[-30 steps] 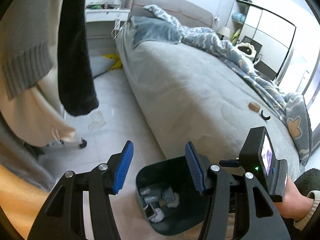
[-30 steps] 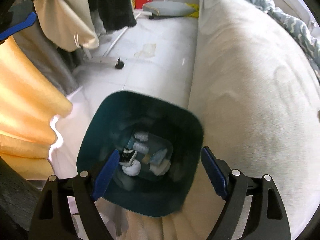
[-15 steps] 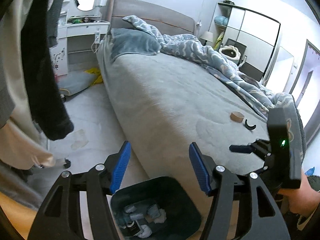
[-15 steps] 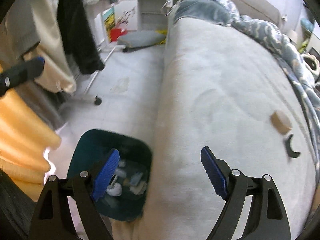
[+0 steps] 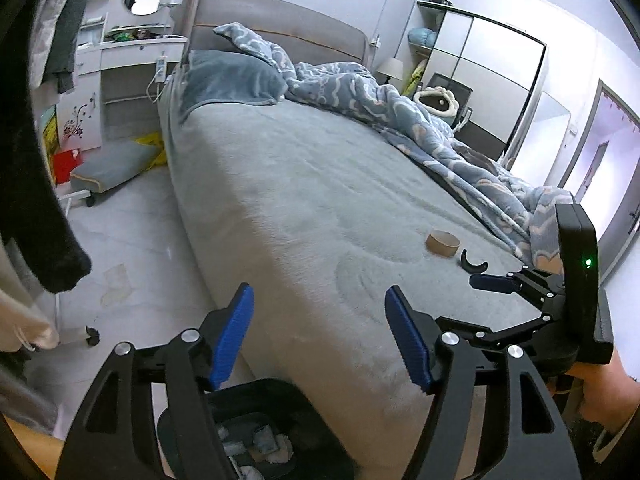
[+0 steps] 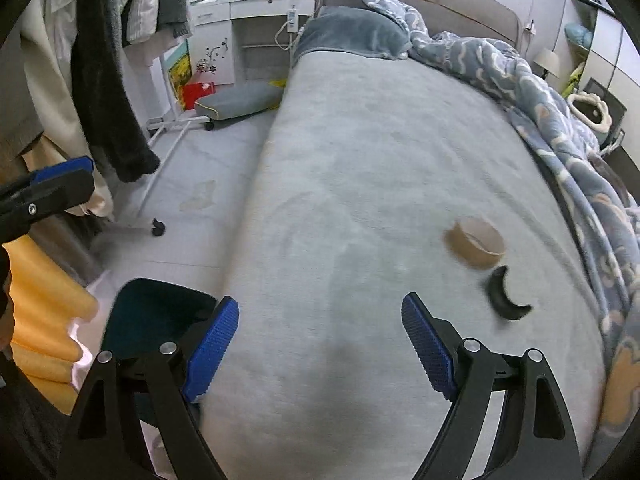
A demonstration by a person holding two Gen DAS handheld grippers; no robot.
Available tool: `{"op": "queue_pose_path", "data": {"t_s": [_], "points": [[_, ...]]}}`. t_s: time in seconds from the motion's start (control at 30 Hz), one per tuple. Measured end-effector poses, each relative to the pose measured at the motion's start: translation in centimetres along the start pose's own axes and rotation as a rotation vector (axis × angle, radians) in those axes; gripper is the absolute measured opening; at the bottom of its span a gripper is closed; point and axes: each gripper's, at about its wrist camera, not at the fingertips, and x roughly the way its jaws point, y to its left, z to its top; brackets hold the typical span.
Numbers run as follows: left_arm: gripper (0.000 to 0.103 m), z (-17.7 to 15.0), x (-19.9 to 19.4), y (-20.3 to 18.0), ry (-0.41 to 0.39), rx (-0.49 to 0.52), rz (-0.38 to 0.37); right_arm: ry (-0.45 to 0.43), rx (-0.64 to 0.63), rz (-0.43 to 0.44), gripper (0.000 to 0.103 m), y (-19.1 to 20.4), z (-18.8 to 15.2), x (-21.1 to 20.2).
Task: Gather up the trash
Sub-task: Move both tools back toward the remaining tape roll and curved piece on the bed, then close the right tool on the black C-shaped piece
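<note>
A brown cardboard tape ring and a black crescent-shaped piece lie on the grey bed, ahead and to the right of my right gripper, which is open and empty over the bed's near end. The ring and the crescent show far right in the left wrist view. My left gripper has its jaws opening, with nothing between them. Below it stands the dark teal bin with crumpled tissues inside. The bin sits on the floor at the bed's corner.
A blue patterned duvet is bunched along the bed's right side. Clothes hang on a wheeled rack at the left. A grey cushion and red box lie on the floor by a white dresser. A person's hand holds the right gripper.
Both grippers have lifted away from the bin and swung toward the bed; the tape ring and crescent came into view. The left jaws have widened. The right jaws kept their width.
</note>
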Motion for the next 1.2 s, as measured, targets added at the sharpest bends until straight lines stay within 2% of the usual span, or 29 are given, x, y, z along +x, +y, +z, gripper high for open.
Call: {"op": "queue_pose_path", "data": {"t_s": [0.53,0.83,1.2], "points": [[0.076,1.5,6.1,-5.9,0.038,0.081,-0.044,-0.061,0.069,-0.009,0.085,-8.3,0.0,-0.1],[0.077,1.5,8.9,-7.5,0.071,0.071,-0.060,-0.102,0.056,0.022,0.084,-12.0,-0.1,0.5],[0.077,1.9,12.1,-9.5,0.095,0.071,-0.076,-0.095,0.081,0.076,0.063,-15.2,-0.8,2.5]]}}
